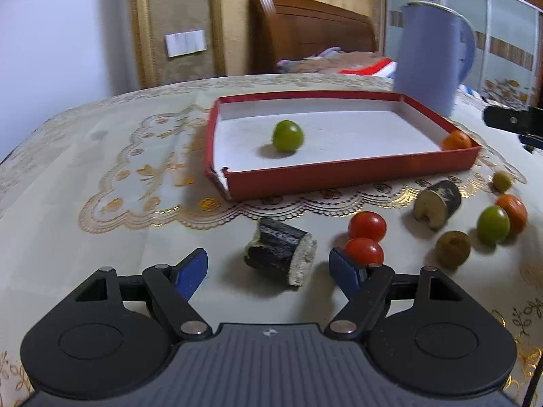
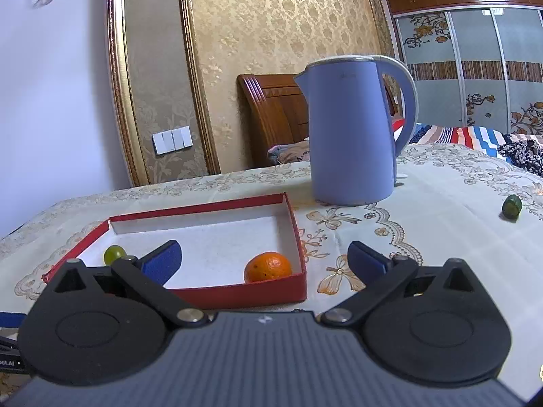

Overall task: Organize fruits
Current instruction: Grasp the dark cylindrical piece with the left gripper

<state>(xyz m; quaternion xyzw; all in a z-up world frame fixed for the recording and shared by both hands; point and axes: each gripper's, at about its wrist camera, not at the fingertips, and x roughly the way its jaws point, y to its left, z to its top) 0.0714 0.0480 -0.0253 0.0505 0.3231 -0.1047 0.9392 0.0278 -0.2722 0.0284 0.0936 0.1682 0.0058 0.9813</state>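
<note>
Left gripper point(image 1: 268, 266) fingers wide, empty, nearest | dark cut piece point(image 1: 280, 256) dead ahead between them, near side of red tray point(image 1: 339, 169), long axis slanting across gap | right gripper point(image 2: 264, 256) wide, empty, over tray.

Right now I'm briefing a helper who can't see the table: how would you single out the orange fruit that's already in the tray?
Find the shallow red tray with the white floor in front of the blue kettle. Two fruits lie inside; the orange fruit sits in the near corner on the kettle's side. The other one is a green fruit on the far side, so colour alone settles it.
</note>
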